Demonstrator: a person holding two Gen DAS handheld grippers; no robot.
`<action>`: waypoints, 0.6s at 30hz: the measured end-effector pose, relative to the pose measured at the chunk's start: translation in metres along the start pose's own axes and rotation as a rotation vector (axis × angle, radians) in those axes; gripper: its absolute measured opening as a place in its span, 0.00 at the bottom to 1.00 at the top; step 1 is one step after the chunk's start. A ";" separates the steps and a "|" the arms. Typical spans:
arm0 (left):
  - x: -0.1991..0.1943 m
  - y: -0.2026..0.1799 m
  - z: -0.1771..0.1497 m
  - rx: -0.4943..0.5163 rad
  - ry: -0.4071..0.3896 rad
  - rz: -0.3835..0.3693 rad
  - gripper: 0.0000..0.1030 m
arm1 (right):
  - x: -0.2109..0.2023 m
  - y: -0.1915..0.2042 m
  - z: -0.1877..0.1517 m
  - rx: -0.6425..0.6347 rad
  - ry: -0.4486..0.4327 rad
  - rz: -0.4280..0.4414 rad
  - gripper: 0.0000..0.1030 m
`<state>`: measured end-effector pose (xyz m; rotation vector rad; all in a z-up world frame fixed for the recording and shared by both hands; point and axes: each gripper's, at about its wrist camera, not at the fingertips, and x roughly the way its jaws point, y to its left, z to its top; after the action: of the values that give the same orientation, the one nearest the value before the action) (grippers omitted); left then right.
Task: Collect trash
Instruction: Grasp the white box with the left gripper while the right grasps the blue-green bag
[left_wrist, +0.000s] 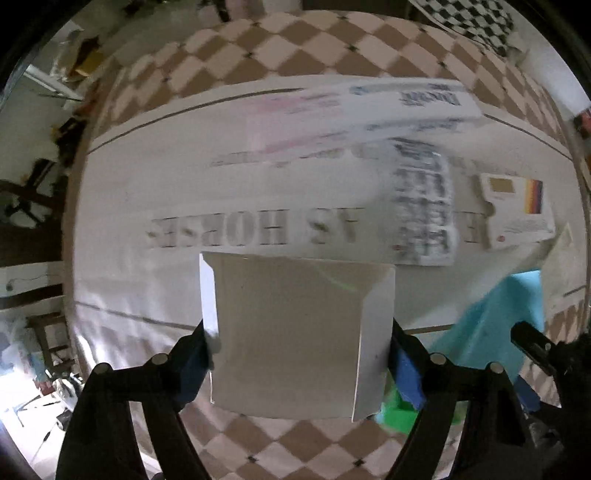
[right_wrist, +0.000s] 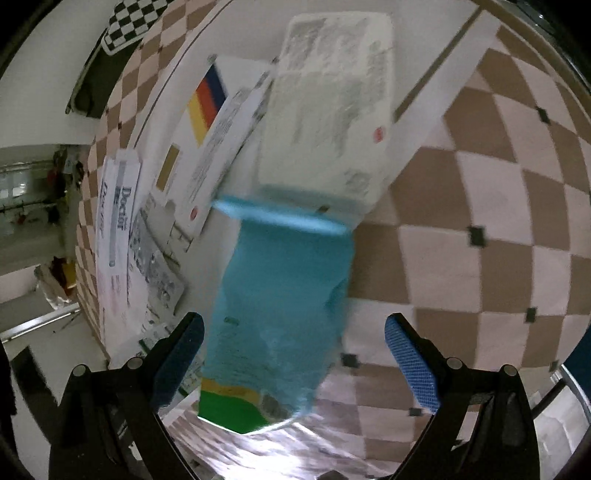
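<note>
Left fingers: blue pads (left_wrist: 406, 373) press both side edges of a white card box (left_wrist: 299, 332), so the left gripper (left_wrist: 299, 365) is clamped on it, pointing down over the floor sheet.
Right fingers: blue pads (right_wrist: 410, 362) stand wide apart; the right gripper (right_wrist: 295, 358) is released, and a turquoise packet (right_wrist: 280, 314) lies in the gap without touching the far pad. Contact with the near pad cannot be told.
White card box: likely light, hollow and thin-walled; its side flaps already bend inward, so a hard squeeze would probably crush it. Best held across the folded edges, as now.
Turquoise packet: looks soft, crinkly and slippery, with a green and yellow end (right_wrist: 229, 410) nearest the camera. Judged best pinched across its narrow width, near the middle.
Remaining trash: flattened cartons and leaflets (right_wrist: 207, 155) lie on a white printed sheet (left_wrist: 147, 192) over the checked floor (left_wrist: 280, 450); thin, flat, hard to lift without sliding an edge up.
Left view only: large lettering on the sheet, and the held box.
Right view only: a pale wrapped pack (right_wrist: 328, 122) beyond the packet, and the packet's full length.
</note>
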<state>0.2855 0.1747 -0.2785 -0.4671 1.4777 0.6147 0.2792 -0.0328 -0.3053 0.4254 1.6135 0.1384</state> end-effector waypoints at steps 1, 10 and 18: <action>0.000 0.007 -0.003 -0.004 -0.007 0.022 0.79 | 0.005 0.007 -0.004 -0.009 0.004 -0.006 0.96; 0.011 0.043 -0.021 -0.061 -0.001 0.080 0.79 | 0.055 0.061 -0.021 -0.126 0.046 -0.157 0.99; 0.009 0.057 -0.022 -0.074 -0.021 0.077 0.79 | 0.067 0.081 -0.037 -0.242 0.021 -0.284 0.87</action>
<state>0.2325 0.2050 -0.2845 -0.4608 1.4625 0.7352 0.2561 0.0709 -0.3366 0.0076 1.6364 0.1207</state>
